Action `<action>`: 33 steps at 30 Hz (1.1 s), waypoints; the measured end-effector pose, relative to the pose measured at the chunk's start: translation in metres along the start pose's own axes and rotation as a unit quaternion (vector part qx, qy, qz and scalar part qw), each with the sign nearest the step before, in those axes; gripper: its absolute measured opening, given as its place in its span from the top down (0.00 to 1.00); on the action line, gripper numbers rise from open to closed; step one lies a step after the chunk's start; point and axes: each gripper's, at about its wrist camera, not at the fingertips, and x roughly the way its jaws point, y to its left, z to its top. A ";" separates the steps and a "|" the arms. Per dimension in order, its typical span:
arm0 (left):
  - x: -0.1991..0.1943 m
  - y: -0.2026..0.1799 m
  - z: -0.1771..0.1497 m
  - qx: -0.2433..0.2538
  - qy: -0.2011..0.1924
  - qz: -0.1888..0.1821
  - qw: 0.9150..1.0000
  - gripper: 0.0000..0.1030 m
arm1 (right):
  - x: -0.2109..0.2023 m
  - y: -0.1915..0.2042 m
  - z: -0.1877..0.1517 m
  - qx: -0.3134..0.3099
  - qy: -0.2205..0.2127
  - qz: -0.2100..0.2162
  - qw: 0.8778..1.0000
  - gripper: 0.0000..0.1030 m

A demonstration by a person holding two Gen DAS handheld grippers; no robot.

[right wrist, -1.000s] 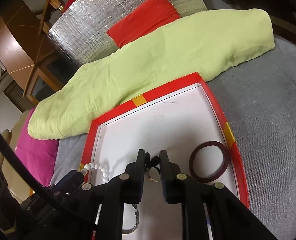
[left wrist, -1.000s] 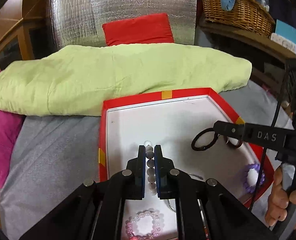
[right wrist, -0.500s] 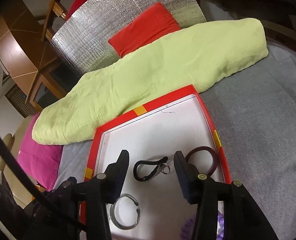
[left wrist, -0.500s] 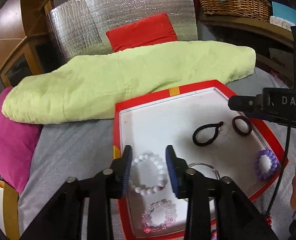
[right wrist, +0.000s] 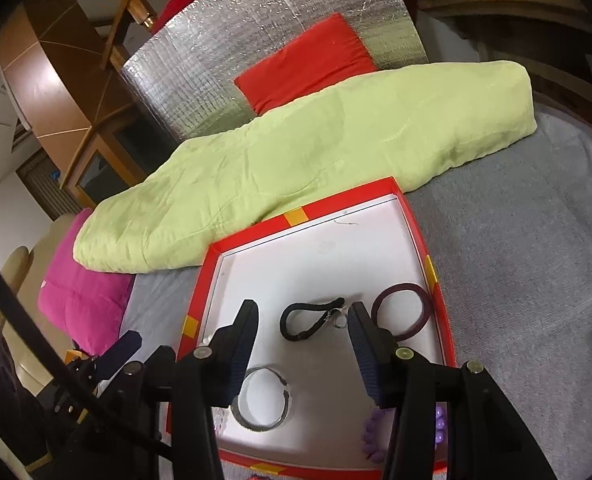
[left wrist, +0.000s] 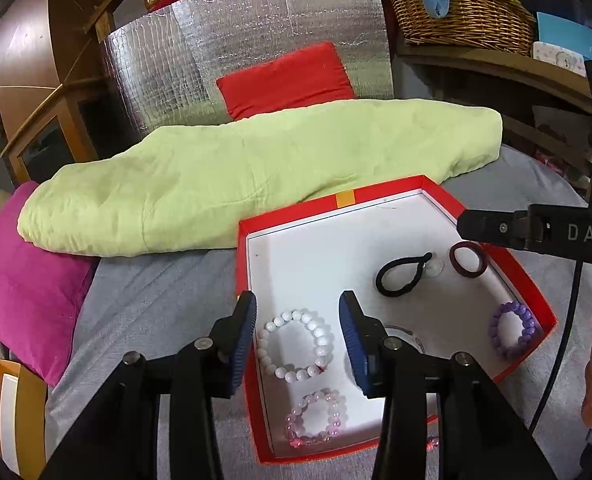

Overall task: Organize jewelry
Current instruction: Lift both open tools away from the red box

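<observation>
While both tools hover: jaws spread wide, holding nothing.
Tray: red cardboard tray [left wrist: 443, 196], white floor, on grey bed.
Left tool [left wrist: 296, 340]: above white bead bracelet [left wrist: 294, 346].
Right tool [right wrist: 301, 342]: above black hair tie [right wrist: 305, 320].

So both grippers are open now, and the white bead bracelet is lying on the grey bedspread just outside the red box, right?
Not quite. The left gripper and right gripper are both open, but the white bead bracelet lies inside the red box, on its white floor, just beyond a pink bead bracelet. The left wrist view shows this.
</observation>
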 end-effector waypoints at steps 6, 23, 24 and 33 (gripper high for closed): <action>-0.012 -0.001 -0.002 0.004 0.001 0.006 1.000 0.57 | -0.014 -0.001 -0.004 -0.006 0.004 0.001 1.000 0.52; -0.050 -0.009 -0.008 0.036 -0.006 0.013 0.999 0.57 | -0.058 -0.008 -0.014 -0.019 0.008 0.007 1.000 0.52; -0.051 -0.009 -0.008 0.036 -0.006 0.014 0.999 0.57 | -0.061 -0.009 -0.015 -0.019 0.008 0.007 1.000 0.52; -0.055 -0.010 -0.017 0.038 0.018 0.004 0.999 0.57 | -0.080 -0.016 -0.028 -0.017 0.017 0.006 1.000 0.52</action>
